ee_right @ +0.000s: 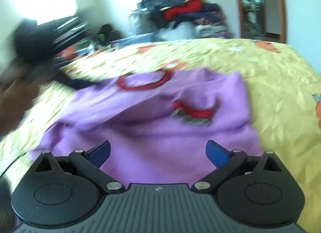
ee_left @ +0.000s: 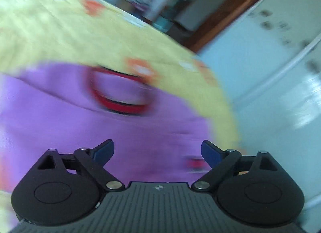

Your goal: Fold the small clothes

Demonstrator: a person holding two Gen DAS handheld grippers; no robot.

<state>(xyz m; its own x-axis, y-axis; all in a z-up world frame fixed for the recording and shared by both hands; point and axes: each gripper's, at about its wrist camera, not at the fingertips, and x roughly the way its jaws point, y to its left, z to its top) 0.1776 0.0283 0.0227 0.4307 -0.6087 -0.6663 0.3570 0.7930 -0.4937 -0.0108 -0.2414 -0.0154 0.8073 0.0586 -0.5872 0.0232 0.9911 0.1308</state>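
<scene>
A small purple shirt (ee_left: 60, 124) with a red collar (ee_left: 120, 104) lies on the yellow bedspread (ee_left: 50, 32). In the right wrist view the shirt (ee_right: 160, 138) is partly folded, its red collar (ee_right: 144, 82) at the far side and a red sleeve cuff (ee_right: 192, 112) lying on top. My left gripper (ee_left: 157, 150) is open and empty, just above the shirt. My right gripper (ee_right: 158, 152) is open and empty over the shirt's near edge. The left gripper also shows as a dark blur (ee_right: 40, 38) at the far left.
The bed's edge (ee_left: 226, 100) runs along the right, with pale blue floor (ee_left: 280, 102) beyond. A pile of clothes (ee_right: 180, 12) sits behind the bed. A wooden door frame (ee_right: 280, 8) stands at the back right. Both views are motion-blurred.
</scene>
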